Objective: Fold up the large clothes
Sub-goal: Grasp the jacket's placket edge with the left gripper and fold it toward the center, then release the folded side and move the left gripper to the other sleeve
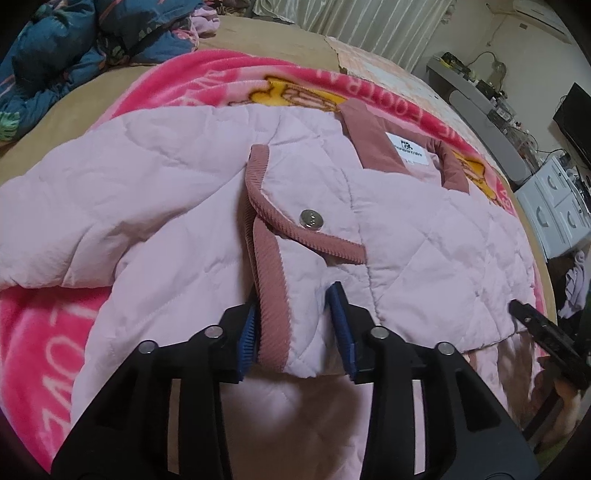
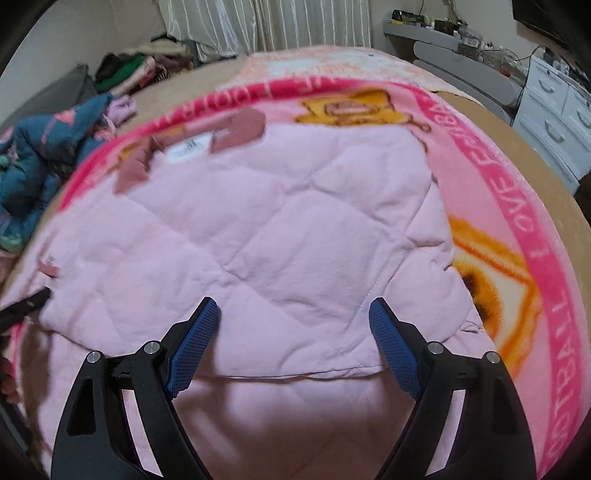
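Note:
A pale pink quilted jacket [image 1: 155, 206] with dusty-rose ribbed trim [image 1: 269, 295], a metal snap [image 1: 307, 218] and a white neck label [image 1: 408, 147] lies spread on a pink fleece blanket [image 1: 207, 85]. My left gripper [image 1: 291, 328] is open, its blue pads either side of the jacket's folded front edge and trim. In the right wrist view the same jacket [image 2: 258, 221] fills the middle. My right gripper [image 2: 295, 325] is wide open, its fingers astride the jacket's folded hem. The right gripper also shows at the right edge of the left view [image 1: 543, 332].
The blanket [image 2: 517, 177] covers a tan bed [image 1: 74, 96]. A dark blue floral quilt [image 1: 66, 55] is heaped at the far left. White drawers [image 2: 554, 110] and a cluttered grey shelf [image 1: 476, 92] stand to the right. Curtains [image 2: 266, 26] hang behind.

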The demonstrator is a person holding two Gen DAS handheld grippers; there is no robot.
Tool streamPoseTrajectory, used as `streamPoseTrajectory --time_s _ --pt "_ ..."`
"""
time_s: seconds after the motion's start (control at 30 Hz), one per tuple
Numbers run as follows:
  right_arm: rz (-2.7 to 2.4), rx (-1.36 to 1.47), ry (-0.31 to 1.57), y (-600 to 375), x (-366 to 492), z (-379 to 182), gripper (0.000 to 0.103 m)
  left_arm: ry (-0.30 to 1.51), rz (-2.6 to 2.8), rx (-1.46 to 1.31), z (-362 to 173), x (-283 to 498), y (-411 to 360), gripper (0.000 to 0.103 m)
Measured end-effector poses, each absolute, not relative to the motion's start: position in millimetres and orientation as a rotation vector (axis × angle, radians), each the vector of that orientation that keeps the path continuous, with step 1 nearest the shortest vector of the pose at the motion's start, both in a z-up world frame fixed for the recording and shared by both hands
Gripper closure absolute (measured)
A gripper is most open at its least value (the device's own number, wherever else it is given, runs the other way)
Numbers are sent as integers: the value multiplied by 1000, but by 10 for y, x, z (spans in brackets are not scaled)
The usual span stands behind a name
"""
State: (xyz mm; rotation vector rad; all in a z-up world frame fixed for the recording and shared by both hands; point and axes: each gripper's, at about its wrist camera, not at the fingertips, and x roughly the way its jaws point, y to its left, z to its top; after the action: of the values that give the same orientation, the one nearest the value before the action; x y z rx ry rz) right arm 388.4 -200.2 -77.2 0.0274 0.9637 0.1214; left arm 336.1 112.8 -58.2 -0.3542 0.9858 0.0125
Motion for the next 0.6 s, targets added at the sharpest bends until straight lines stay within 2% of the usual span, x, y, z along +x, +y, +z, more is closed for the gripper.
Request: streamPoseTrajectory --time_s 0.23,0.33,0.43,0.5,0.57,0.6 --pt "141 96 941 -2011 3790 -635 19 978 12 -356 -560 3315 1158 64" --pt "161 120 886 -1990 3658 -479 14 973 8 -364 -483 3253 1190 54" --pt "183 143 866 -1940 3563 -379 10 971 -1 -375 -406 3178 1217 38" --pt "196 154 856 -1893 3511 -333 7 961 -4 -379 -340 3118 1240 19" --pt "210 149 849 -1829 3474 -284 6 952 -3 -398 -284 3049 1285 9" --pt "214 140 846 -1794 3464 -262 6 946 -5 -416 -261 3015 1318 9"
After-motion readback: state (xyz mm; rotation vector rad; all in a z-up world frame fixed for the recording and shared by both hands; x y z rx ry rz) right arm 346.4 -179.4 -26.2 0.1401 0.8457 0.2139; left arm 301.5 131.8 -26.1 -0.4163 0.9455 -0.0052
